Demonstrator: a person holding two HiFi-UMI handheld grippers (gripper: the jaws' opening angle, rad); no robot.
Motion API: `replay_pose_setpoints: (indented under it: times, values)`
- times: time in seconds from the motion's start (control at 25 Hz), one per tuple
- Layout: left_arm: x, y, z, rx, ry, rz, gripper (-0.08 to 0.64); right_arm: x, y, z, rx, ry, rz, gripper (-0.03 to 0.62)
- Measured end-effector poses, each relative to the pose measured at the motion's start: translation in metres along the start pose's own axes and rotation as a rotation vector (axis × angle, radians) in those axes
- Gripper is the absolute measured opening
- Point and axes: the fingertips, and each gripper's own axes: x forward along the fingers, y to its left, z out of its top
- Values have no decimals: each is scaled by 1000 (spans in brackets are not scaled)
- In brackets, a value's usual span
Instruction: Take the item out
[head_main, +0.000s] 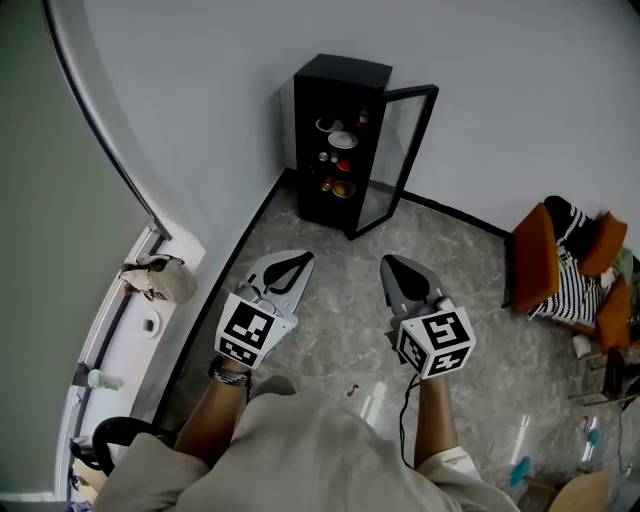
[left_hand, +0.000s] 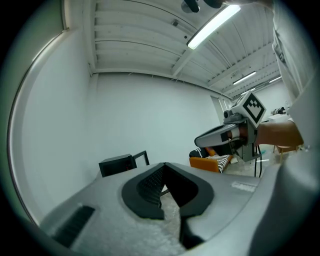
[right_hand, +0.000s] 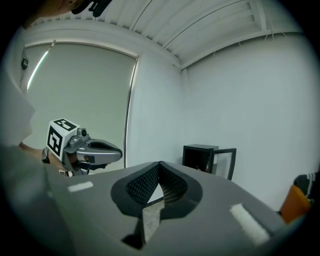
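Tongs shut, nothing held: left tongs & right tongs side by side over the floor, well short of the black cabinet, its glass door open. The item sits on its shelves. Best: step closer, open one pair before reaching in, clear the door edge. Count: 2 tongs, 1 cabinet, 1 door; contents too small to count.

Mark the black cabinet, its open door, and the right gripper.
black cabinet (head_main: 340, 74): head view, top panel.
open door (head_main: 398, 160): head view, glass pane.
right gripper (head_main: 388, 263): head view, tip of its shut jaws.
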Motion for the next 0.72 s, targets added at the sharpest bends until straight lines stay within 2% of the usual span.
replay_pose_setpoints:
  times: [0.28, 0.72]
  values:
    - [18, -15, -7, -38, 21, 20, 5, -9, -10, -21, -18, 74, 104, 8]
    - [36, -16, -12, -40, 41, 19, 5, -5, -62, -32, 52, 89, 2, 8]
